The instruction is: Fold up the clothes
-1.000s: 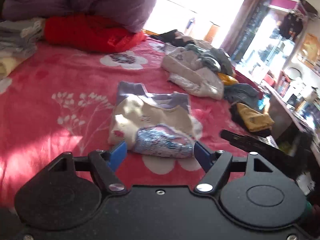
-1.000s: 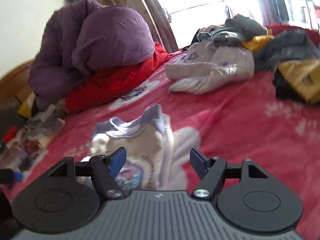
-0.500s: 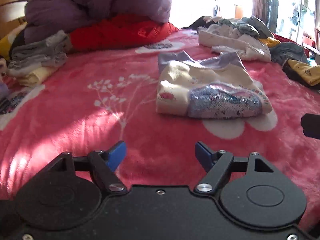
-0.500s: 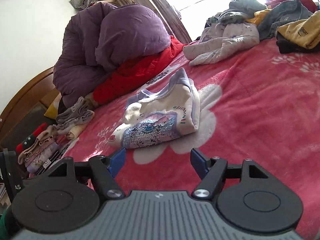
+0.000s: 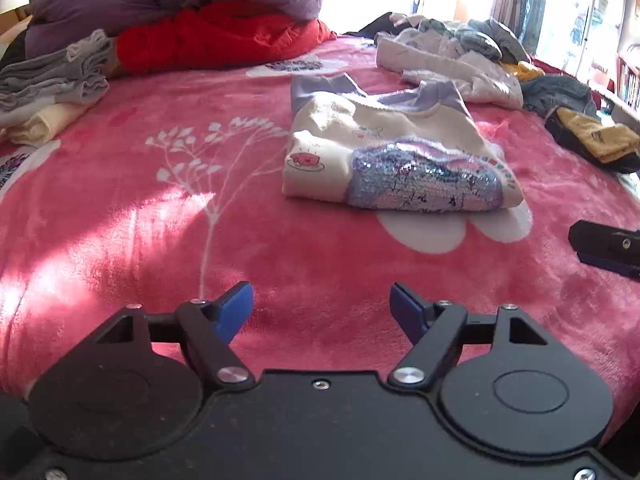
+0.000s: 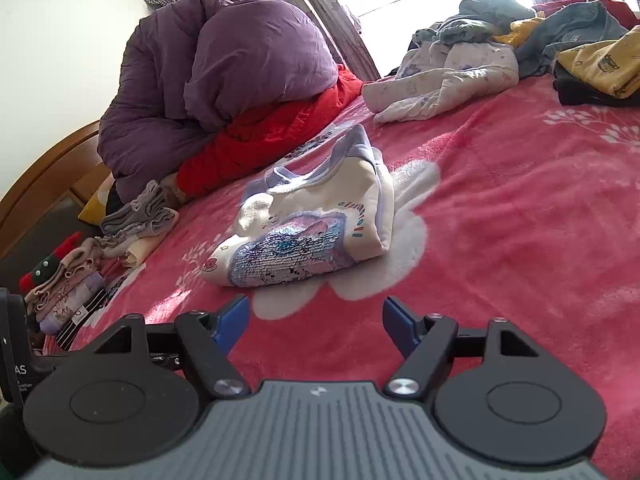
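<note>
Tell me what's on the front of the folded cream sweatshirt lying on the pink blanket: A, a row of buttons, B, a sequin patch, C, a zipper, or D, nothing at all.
B: the folded cream sweatshirt has a shiny silver-purple sequin patch across its front, also visible from the right wrist view, as it lies on the pink blanket.

I can read only two marks. At the far left edge of the right wrist view, the black device (image 6: 14, 364) carries white letters "AS", cut off by the frame. The sweatshirt (image 6: 320, 224) has coloured lettering arched beside its sequin patch (image 6: 288, 256), too small for me to read.
</note>
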A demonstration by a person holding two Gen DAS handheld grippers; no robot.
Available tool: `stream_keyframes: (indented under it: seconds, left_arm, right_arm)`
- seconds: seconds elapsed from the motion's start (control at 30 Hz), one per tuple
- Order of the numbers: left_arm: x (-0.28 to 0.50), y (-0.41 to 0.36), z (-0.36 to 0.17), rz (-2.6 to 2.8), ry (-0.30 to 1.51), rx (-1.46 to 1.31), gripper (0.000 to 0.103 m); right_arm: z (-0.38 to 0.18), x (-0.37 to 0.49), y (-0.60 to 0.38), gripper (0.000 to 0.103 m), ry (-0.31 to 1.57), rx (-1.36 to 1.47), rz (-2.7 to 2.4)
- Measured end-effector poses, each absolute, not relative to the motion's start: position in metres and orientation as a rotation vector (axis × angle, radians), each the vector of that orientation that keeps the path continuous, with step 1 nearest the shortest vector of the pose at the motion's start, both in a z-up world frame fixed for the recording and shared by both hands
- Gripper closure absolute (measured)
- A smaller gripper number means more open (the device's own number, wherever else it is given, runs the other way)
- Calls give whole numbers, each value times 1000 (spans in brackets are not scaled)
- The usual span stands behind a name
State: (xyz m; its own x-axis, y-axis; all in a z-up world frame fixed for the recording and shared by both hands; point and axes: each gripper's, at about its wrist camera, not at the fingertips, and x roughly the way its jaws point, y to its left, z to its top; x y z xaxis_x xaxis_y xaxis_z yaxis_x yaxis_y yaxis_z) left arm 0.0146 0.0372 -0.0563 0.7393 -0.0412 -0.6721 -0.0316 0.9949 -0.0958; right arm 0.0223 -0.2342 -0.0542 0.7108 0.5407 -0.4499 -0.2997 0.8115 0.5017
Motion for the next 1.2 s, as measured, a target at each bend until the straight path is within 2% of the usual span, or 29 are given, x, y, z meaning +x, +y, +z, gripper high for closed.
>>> stream_keyframes:
  seconds: [0.27, 0.63, 0.73, 1.03, 1.2]
  left_arm:
    - [12, 46, -41, -31, 708, -224, 27]
    - [25, 53, -36, -44, 687, -226, 27]
    - [43, 65, -41, -68, 714, -335, 27]
    - [106, 109, -77, -131, 767, -840, 27]
    - [128, 119, -92, -141, 753, -995, 30]
  right_arm:
    - [-56, 26, -247, 27, 611, 467, 463]
    - [-40, 27, -243, 27, 512, 393, 475]
    - [-49, 46, -245, 27, 542, 441, 465]
    - [-99, 117, -256, 25, 662, 810, 429]
    - [-115, 137, -251, 27, 679, 900, 444]
